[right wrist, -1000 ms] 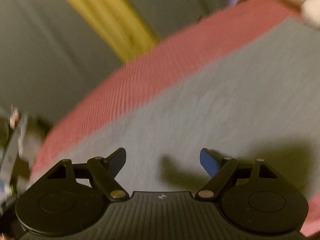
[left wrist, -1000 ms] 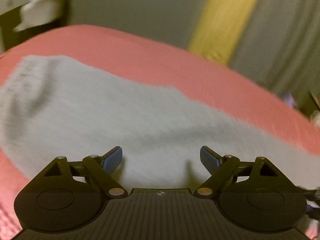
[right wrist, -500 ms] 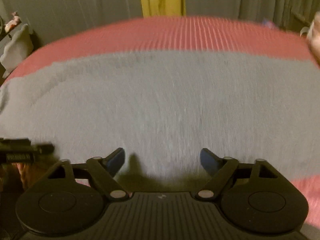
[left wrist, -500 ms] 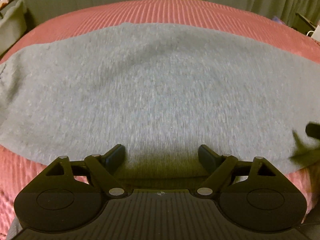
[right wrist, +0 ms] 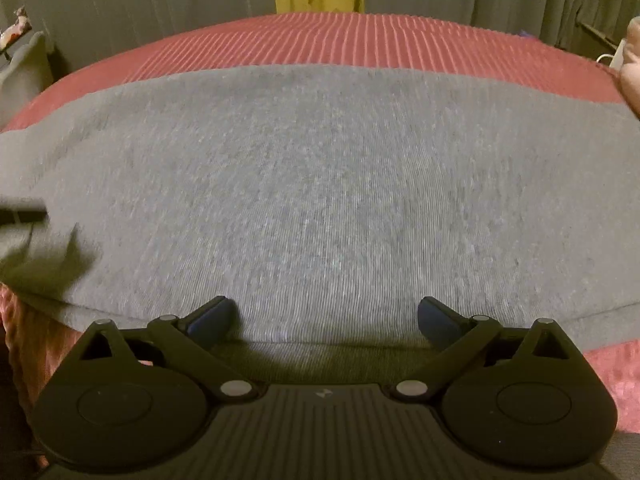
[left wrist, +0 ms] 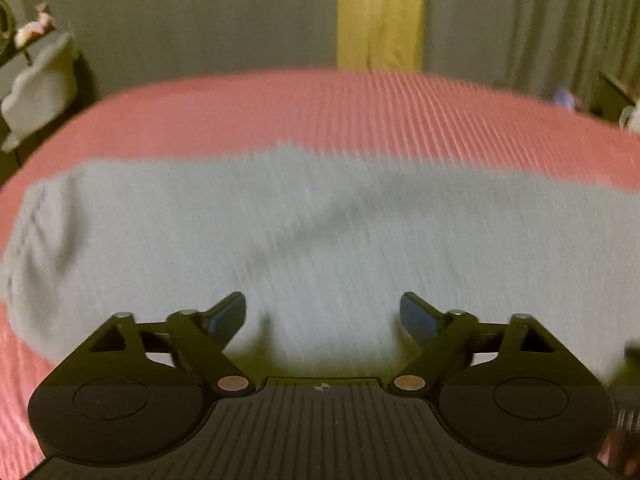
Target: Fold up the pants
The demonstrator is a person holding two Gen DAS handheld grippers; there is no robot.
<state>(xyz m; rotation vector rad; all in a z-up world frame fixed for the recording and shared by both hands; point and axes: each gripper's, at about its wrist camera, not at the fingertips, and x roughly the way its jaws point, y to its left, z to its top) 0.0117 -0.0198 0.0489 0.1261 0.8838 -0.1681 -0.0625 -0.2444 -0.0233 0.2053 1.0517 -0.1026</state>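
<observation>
Grey pants [left wrist: 320, 240] lie spread flat across a red ribbed bed cover [left wrist: 320, 112]. Just above their near part hangs my left gripper [left wrist: 323, 316], its jaws opening, nothing between them. In the right wrist view the same pants [right wrist: 340, 200] fill the middle, with a fold edge along the near side. My right gripper [right wrist: 323, 318] stands wide open over that near edge, apart from the cloth. The left gripper's dark finger [right wrist: 20, 214] pokes in at the left edge, throwing a shadow on the cloth.
The red bed cover [right wrist: 320, 40] reaches back to grey curtains with a yellow strip [left wrist: 380, 12]. A dark shelf with a grey object [left wrist: 40, 80] stands at the far left. Part of a person's hand [right wrist: 632, 68] shows at the right edge.
Both views have rolled from a tilt to level. The left view has pulled back, so more red cover shows beyond the pants. The right jaws stand a little wider.
</observation>
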